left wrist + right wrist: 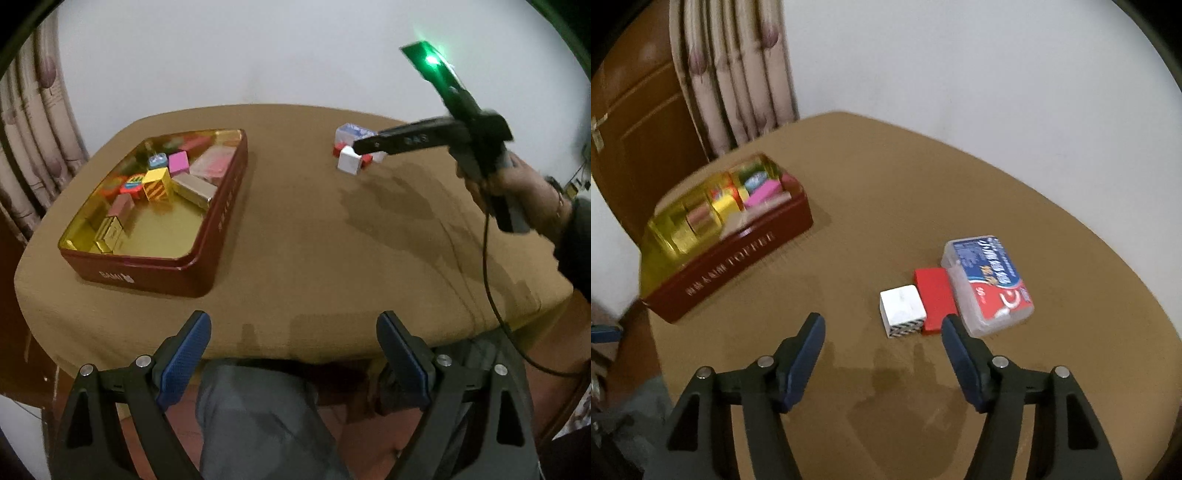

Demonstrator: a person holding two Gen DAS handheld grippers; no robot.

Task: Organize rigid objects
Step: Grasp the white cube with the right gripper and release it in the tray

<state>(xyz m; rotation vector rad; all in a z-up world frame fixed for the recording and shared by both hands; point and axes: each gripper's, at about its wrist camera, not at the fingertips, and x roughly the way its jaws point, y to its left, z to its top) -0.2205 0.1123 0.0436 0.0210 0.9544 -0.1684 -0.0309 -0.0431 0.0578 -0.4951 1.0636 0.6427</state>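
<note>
At nine o'clock the red tin [731, 258] sits near the table [871, 206] edge, packed with small boxes. Bare cloth lies between it and the white box [903, 310], red box [934, 295] and clear case [988, 284], touching at three o'clock. Right gripper [882, 354] hovers spread before them; left gripper [293, 354] spread, near edge.

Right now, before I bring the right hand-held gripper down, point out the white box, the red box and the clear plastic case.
white box [901, 306], right wrist view, on its top face.
red box [934, 291], right wrist view, on its flat top.
clear plastic case [988, 282], right wrist view, on the blue and red label.
</note>
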